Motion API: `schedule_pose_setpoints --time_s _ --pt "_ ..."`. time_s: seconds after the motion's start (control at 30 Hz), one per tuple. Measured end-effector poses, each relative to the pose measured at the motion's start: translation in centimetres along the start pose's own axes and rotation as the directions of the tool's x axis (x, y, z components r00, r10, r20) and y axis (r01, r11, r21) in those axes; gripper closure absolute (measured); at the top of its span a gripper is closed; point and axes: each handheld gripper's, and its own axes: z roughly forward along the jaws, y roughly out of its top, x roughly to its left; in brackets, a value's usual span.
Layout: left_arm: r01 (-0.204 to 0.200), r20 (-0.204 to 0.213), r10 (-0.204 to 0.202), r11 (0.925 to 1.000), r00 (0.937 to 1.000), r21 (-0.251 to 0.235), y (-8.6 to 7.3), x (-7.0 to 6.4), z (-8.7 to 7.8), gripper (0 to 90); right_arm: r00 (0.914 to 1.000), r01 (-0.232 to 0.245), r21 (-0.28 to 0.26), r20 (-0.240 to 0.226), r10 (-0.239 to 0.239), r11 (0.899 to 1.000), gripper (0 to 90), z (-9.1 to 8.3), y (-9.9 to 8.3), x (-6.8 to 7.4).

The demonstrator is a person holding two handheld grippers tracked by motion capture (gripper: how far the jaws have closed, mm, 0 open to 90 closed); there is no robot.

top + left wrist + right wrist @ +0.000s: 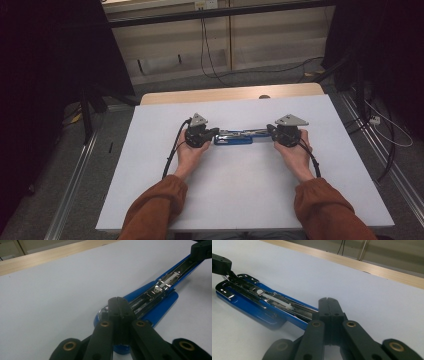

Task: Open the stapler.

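Blue stapler lies swung open at table centre, between both grippers. Left gripper and right gripper each have jaws pressed together over an end; an actual pinch isn't discernible. Likely mid-opening or reloading; next move needs steady counter-hold.

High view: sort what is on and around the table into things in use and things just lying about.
In use:
- blue stapler, opened out flat
- left gripper, at its one end
- right gripper, at its other end

Lying about:
- white table
- cables on the floor at the right
- black cable hanging at the back wall
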Motion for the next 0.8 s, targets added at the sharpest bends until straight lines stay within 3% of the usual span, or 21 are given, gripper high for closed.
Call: schedule_pose_setpoints --time_s 0.23,0.3,0.67,0.77,0.8 --pt "-0.004 -0.007 0.004 1.0 1.0 -0.001 0.11 -0.09 -0.11 90.0 1.0 -0.004 0.0 -0.004 0.004 1.0 90.0 0.03 0.01 0.0" --pt "-0.032 -0.019 0.032 0.9995 0.9993 -0.009 0.29 -0.31 -0.23 90.0 1.0 -0.004 -0.004 -0.005 0.004 1.0 90.0 0.05 0.01 -0.07" --pt "-0.024 -0.017 0.024 0.9995 0.9996 -0.023 0.46 -0.38 -0.39 90.0 0.9999 -0.004 -0.031 -0.01 0.004 1.0 90.0 -0.25 0.31 -0.25" --pt "-0.077 -0.052 0.076 0.9967 0.9958 -0.026 0.78 -0.79 -0.76 86.5 0.9999 -0.011 -0.045 -0.011 0.011 0.999 87.1 -0.41 0.37 -0.42" --pt "-0.069 -0.05 0.067 0.9969 0.9965 -0.038 0.93 -0.83 -0.92 84.4 0.9997 -0.019 -0.048 -0.015 0.018 0.999 86.2 -0.46 0.42 -0.45"
